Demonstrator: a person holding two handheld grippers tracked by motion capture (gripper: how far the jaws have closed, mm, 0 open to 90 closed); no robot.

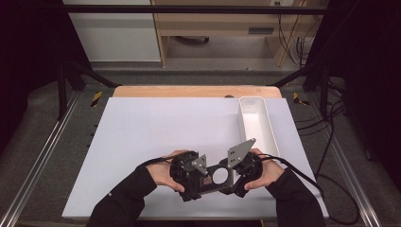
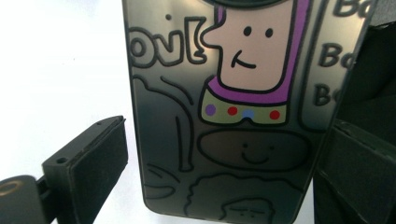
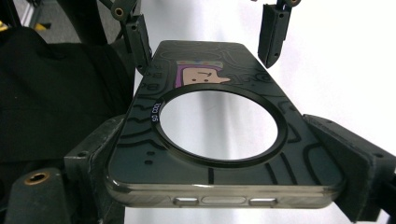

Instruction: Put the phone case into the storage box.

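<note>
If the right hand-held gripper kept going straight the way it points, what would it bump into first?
Probably the left hand-held gripper. The right hand-held gripper clamps the phone case, and the other's jaws sit at the case's far end; depth is unclear.

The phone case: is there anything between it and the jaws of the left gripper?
Nothing visible. The phone case lies between the left gripper's open jaws with bare white table in the gap; the right gripper holds its other end.

Even overhead light washes my white table (image 1: 142, 142) nearly to blowout, while the room's edges fall dark. The phone case (image 3: 219, 140) mirrors the glare through its round opening and shows sharp there; in my left gripper view, the nearest jaw pad (image 2: 93, 172) softens slightly.
</note>
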